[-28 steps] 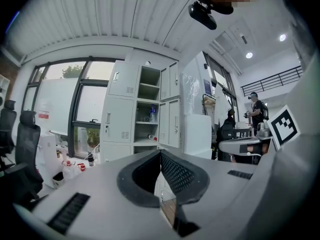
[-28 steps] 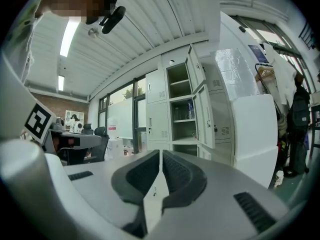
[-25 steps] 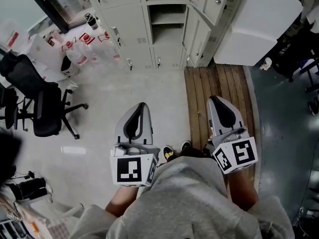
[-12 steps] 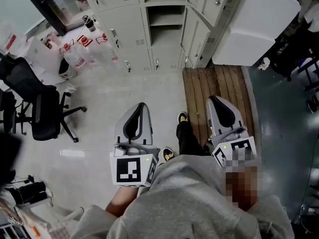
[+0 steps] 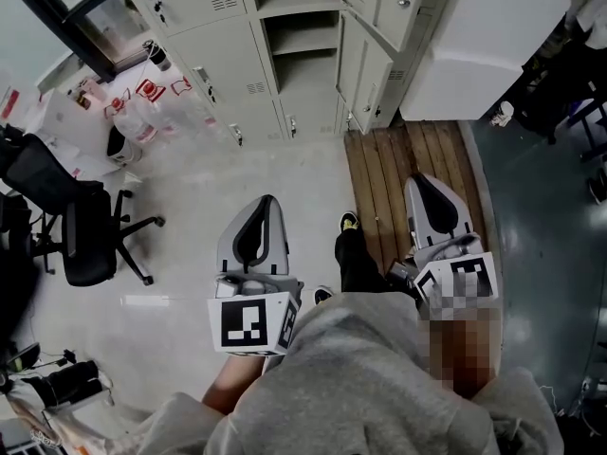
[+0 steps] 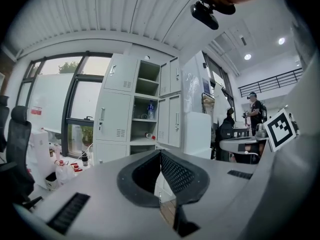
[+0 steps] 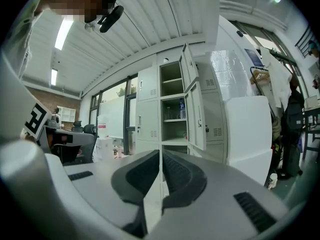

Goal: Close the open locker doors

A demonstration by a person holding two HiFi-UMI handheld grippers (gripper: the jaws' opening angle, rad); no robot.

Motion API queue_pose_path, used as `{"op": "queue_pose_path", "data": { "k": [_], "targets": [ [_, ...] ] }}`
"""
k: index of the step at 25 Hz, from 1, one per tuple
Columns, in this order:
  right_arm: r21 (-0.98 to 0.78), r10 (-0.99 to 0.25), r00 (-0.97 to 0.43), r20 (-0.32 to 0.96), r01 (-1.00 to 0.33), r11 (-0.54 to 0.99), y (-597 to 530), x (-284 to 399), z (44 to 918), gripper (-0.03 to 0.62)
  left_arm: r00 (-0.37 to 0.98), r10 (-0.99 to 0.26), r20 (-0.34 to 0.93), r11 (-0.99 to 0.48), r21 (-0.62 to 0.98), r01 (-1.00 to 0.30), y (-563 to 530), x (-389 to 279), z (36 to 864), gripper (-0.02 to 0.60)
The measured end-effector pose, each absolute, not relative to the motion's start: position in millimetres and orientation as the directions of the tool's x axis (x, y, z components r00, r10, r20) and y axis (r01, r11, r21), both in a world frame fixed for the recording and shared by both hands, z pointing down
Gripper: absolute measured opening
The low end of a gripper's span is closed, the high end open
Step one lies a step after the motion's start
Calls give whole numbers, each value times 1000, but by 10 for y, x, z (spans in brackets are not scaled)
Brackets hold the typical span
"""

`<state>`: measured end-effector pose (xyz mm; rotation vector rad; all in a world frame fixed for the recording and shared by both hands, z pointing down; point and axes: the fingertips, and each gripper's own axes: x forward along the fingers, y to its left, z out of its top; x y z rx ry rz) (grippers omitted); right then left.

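The grey lockers (image 5: 237,55) stand at the far side of the floor. The middle column (image 5: 299,36) is open, and its doors (image 5: 375,27) are swung out to the right. In the left gripper view the open shelves (image 6: 146,109) hold a bottle, with the open doors (image 6: 170,109) beside them. The right gripper view shows the same shelves (image 7: 175,109) and doors (image 7: 193,106). My left gripper (image 5: 270,200) and right gripper (image 5: 424,180) point at the lockers from well short of them. Both are shut and hold nothing, seen also in the left gripper (image 6: 160,153) and right gripper (image 7: 160,152) own views.
A large white cabinet (image 5: 474,55) stands right of the open doors, with wooden planks (image 5: 398,169) on the floor before it. A black office chair (image 5: 81,226) is at the left. Bags and bottles (image 5: 133,112) lie by the window. People (image 6: 255,111) stand far right.
The person has stepped forward: one leg and shoe now show between the grippers. Both grippers have moved toward the lockers and stayed shut.
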<state>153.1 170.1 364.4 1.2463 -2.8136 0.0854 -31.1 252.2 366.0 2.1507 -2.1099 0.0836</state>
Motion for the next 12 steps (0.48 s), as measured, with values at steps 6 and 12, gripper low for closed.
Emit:
{"op": "queue_pose_path", "data": {
  "k": [6, 12],
  "targets": [
    [-24, -742, -663, 101, -747, 664, 1367, 1458, 3737, 38, 34, -989, 142, -26, 55, -998, 2170, -378, 3726, 11],
    [-24, -746, -656, 115, -753, 658, 958, 1382, 3781, 38, 33, -988, 148, -25, 59, -998, 1767, -497, 3769, 11]
  ]
}}
